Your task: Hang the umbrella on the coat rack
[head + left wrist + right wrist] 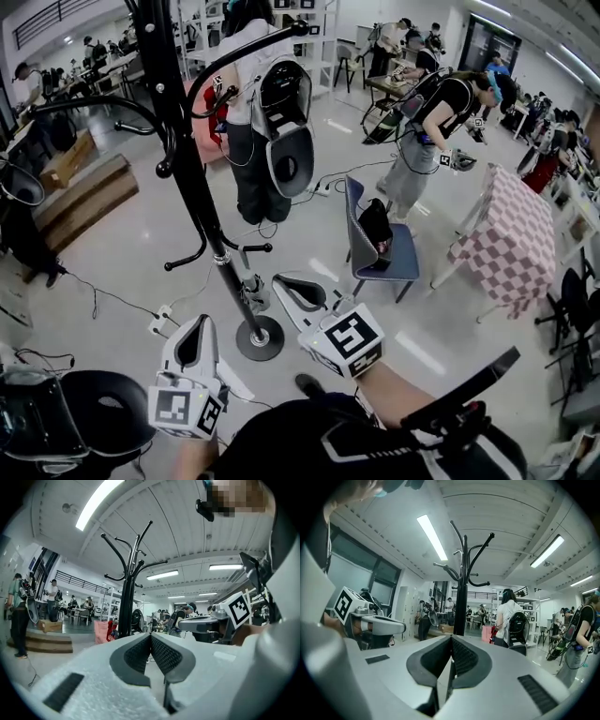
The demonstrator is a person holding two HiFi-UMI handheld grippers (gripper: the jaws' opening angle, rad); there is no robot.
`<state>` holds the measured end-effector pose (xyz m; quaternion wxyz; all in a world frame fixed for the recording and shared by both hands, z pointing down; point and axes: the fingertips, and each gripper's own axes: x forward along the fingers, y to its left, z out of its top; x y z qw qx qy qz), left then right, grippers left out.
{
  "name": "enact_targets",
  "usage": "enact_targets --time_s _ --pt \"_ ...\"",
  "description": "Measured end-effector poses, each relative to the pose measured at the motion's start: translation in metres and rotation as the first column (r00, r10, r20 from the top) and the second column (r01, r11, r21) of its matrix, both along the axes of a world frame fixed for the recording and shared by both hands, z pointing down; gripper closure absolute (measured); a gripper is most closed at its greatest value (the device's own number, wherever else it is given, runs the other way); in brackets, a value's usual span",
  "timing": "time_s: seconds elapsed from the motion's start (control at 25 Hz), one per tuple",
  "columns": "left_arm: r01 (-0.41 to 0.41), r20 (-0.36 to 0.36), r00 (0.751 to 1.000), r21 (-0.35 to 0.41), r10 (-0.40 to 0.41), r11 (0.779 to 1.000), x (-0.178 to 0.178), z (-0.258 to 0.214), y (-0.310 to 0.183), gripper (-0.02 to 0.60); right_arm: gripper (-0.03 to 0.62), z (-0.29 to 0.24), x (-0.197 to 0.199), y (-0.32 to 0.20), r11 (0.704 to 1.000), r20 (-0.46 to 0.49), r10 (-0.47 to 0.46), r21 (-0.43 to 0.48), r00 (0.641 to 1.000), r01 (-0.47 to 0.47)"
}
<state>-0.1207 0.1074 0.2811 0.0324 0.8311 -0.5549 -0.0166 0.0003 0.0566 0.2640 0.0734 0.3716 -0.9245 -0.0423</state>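
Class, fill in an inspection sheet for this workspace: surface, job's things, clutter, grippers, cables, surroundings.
Surface: glossy grey floor.
Job's things: coat rack upright, hooks bare; umbrella, nothing seen.
Clutter: blue chair with a black bag on it.
Grippers: left gripper shut, empty; right gripper shut, empty.
Cables: cable and power strip on the floor left of the rack's base.
Surroundings: people, checked table, wooden platform.
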Motion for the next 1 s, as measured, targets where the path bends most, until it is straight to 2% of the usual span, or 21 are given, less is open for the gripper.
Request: enact_targets --time_s 0.32,0.56,0.8,1.0 --pt "-0.009 -0.036 0.999 -0.012 0.008 1.000 -0.008 0.005 -0.007 0.571 0.585 0.005 -0.009 -0.003 1.000 -0.005 -0.002 0.005 1.000 0.002" --pt "-0.026 -0.030 0.999 -0.005 0.026 1.000 0.008 0.014 -0.021 0.571 0.585 0.020 0.008 -0.017 1.000 -0.001 0.014 -0.003 1.000 -0.014" --pt "-0.014 -0.043 0.999 -0.011 0.014 1.000 -0.017 0.007 -0.019 0.571 0.585 0.016 -0.015 -0.017 1.000 -0.003 0.023 -0.015 1.000 -0.023" --pt "-0.007 -0.038 0.999 -0.019 0.007 1.000 -0.002 0.011 -0.026 0.571 0.585 0.020 0.002 -0.023 1.000 -0.015 0.015 -0.007 1.000 -0.015"
